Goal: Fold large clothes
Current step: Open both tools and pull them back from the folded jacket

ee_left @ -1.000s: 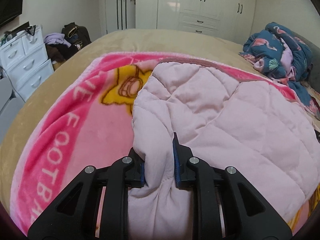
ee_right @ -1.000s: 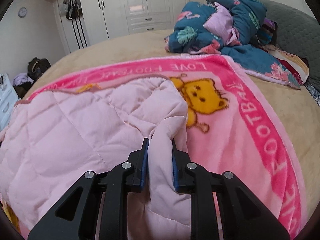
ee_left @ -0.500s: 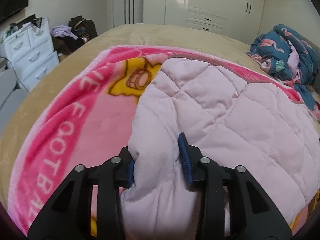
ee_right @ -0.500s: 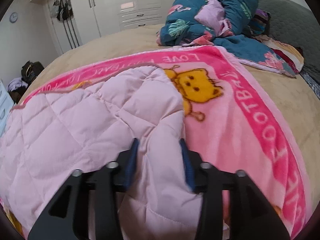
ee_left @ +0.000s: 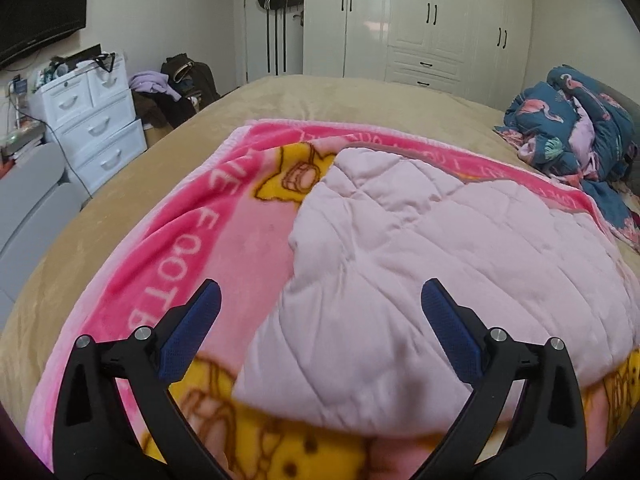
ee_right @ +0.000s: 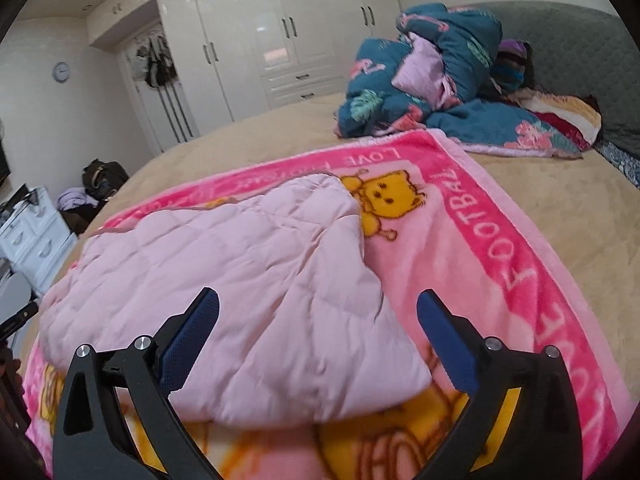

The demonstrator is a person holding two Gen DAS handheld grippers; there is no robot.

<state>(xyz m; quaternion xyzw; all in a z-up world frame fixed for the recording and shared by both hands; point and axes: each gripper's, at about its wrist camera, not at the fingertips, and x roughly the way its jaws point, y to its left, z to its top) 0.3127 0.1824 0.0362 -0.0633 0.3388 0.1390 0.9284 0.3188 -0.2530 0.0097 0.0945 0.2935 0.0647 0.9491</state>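
Note:
A pale pink quilted garment (ee_left: 420, 264) lies folded on a bright pink cartoon blanket (ee_left: 224, 240) spread over the tan bed. It also shows in the right wrist view (ee_right: 240, 280), on the same blanket (ee_right: 480, 240). My left gripper (ee_left: 320, 292) is open and empty, raised over the garment's near left corner. My right gripper (ee_right: 318, 300) is open and empty, raised over the garment's near right corner. The blue fingertips (ee_right: 436, 312) do not touch the cloth.
A heap of blue flamingo-print bedding (ee_left: 576, 128) lies at the bed's far right, seen also in the right wrist view (ee_right: 432, 80). White drawers (ee_left: 92, 112) and a clothes pile (ee_left: 172, 88) stand left of the bed. White wardrobes (ee_left: 420, 20) line the back wall.
Both grippers were shut on the garment's near edge a second ago. They have opened wide, let it go, and pulled back and up. The garment now rests on the blanket.

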